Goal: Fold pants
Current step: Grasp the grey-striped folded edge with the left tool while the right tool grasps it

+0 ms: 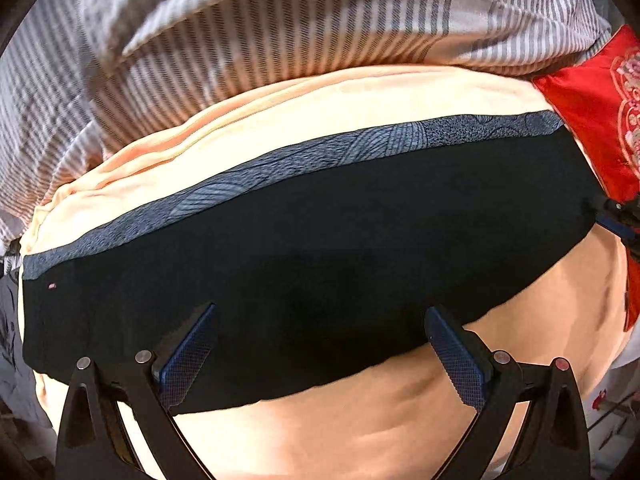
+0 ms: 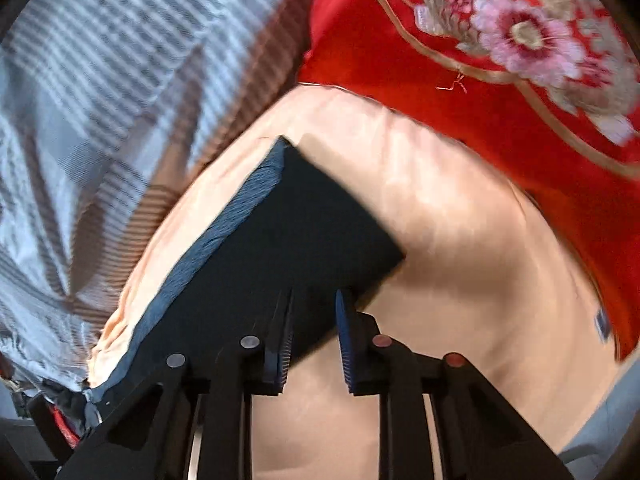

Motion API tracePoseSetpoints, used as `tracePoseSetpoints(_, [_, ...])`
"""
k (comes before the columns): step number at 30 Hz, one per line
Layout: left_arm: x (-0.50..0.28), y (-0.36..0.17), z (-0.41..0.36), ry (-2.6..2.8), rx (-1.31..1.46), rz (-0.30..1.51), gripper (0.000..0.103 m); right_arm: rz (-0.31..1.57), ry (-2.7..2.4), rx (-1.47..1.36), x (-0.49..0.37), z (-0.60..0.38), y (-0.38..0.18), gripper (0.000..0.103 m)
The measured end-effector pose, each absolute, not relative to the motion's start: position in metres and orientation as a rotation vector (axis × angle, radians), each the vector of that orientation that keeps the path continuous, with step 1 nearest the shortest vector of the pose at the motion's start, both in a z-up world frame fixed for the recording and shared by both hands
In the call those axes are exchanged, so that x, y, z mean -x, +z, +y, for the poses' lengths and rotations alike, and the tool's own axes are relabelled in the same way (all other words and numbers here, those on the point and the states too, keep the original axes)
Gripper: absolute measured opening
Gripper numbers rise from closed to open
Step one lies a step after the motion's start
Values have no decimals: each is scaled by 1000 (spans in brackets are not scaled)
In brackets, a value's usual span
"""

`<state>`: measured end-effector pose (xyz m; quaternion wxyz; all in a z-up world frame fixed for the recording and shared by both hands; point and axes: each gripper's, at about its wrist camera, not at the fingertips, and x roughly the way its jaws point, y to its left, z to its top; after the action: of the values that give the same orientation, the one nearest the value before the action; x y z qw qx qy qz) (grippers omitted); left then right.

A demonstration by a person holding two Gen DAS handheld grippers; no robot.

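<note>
Left wrist view: at the bottom of the frame the left hand-held gripper [image 1: 320, 344] is spread wide, its blue pads over the near edge of the dark pants [image 1: 320, 248], nothing between them. The pants lie as a long folded band across the frame's middle on a peach sheet [image 1: 360, 420], a blue patterned strip [image 1: 280, 164] along their far edge. Beyond lie a striped cover [image 1: 240, 40] and, upper right, a red embroidered cloth [image 1: 600, 120]. In the right wrist view, the right hand-held gripper [image 2: 314, 344] stands partly open at the pants' [image 2: 312, 232] near corner.
</note>
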<state>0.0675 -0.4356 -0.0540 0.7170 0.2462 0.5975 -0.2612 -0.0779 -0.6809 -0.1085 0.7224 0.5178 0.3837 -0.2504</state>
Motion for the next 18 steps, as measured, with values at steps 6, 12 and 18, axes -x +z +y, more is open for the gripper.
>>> tracePoseSetpoints(6, [-74, -58, -452, -553, -550, 1323, 102, 777, -610, -1200, 91, -694, -108, 12])
tracePoseSetpoints(12, [-90, -71, -468, -486, -533, 1328, 102, 770, -492, -1076, 46, -706, -94, 13])
tracePoseSetpoints(18, [-106, -97, -478, -425, -529, 1338, 102, 821, -513, -1099, 7, -727, -130, 11])
